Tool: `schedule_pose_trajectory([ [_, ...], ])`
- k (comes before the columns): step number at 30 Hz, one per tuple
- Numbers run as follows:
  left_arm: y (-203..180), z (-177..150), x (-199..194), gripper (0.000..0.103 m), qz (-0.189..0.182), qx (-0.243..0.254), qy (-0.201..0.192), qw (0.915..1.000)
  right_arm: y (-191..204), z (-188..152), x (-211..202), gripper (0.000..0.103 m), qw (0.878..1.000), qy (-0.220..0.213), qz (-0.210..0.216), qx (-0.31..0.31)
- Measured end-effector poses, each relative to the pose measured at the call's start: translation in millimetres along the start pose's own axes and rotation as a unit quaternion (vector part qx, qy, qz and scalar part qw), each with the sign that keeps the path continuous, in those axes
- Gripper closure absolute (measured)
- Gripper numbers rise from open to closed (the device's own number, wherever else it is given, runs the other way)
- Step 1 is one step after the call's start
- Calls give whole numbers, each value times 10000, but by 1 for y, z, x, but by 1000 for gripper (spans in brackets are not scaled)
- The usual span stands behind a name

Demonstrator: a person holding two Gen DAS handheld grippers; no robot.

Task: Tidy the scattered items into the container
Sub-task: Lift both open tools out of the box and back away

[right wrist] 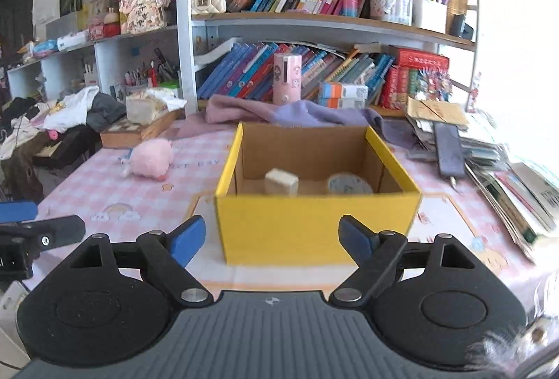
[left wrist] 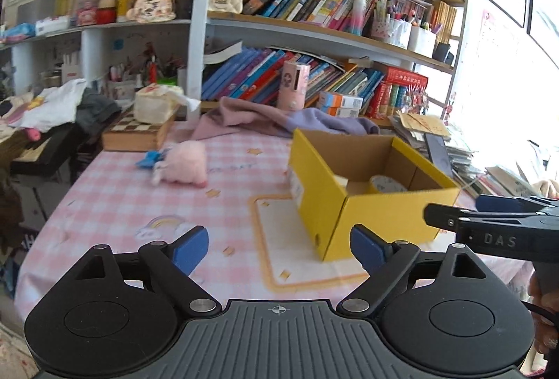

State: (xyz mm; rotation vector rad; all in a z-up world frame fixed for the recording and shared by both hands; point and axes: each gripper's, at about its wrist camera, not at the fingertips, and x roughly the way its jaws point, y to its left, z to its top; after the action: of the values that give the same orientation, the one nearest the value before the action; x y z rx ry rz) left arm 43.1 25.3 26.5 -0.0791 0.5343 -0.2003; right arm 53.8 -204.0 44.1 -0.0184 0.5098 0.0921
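**Between picks: both grippers empty, pink plush toy next**

Nearest me, my left gripper has its jaws spread wide with nothing between the blue pads, only tablecloth showing in the gap. My right gripper is the same: jaws apart, nothing pinched, hanging just short of the near wall of the yellow box. In the left wrist view the right gripper shows side-on at the right edge, beside the box's near corner.

I judge this to be the gap between one drop and the next pick. The box sits toward the right side of the table, open at the top. Inside, on its floor, I can see a pale cream block toward the left and a roll of tape toward the right, the two apart from each other.

Beyond it, toward the table's far left edge, a pink plush toy lies on the cloth, well apart from the box, with something small and blue touching its left side. That looks like the next thing to tidy. My left gripper is the closer one; it would need to swing left and forward, then close gently, as the toy should squash easily.
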Motion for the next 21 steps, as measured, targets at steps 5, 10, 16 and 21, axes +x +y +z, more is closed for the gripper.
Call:
schedule_pose_trajectory([
  [5, 16, -19, -19, 13, -51, 81, 246, 9997, 26, -27, -23, 20, 9996, 251, -76, 106],
  [10, 29, -31, -35, 12, -24, 146, 403, 9991, 48, -42, -36, 18, 9987, 474, -76, 190],
  [16, 42, -39, -45, 11, 111, 166, 553, 9983, 71, -49, -39, 15, 9972, 744, 51, 90],
  [21, 54, -41, -53, 11, 199, 118, 537, 9983, 89, -49, -39, 14, 9965, 800, 218, -62],
])
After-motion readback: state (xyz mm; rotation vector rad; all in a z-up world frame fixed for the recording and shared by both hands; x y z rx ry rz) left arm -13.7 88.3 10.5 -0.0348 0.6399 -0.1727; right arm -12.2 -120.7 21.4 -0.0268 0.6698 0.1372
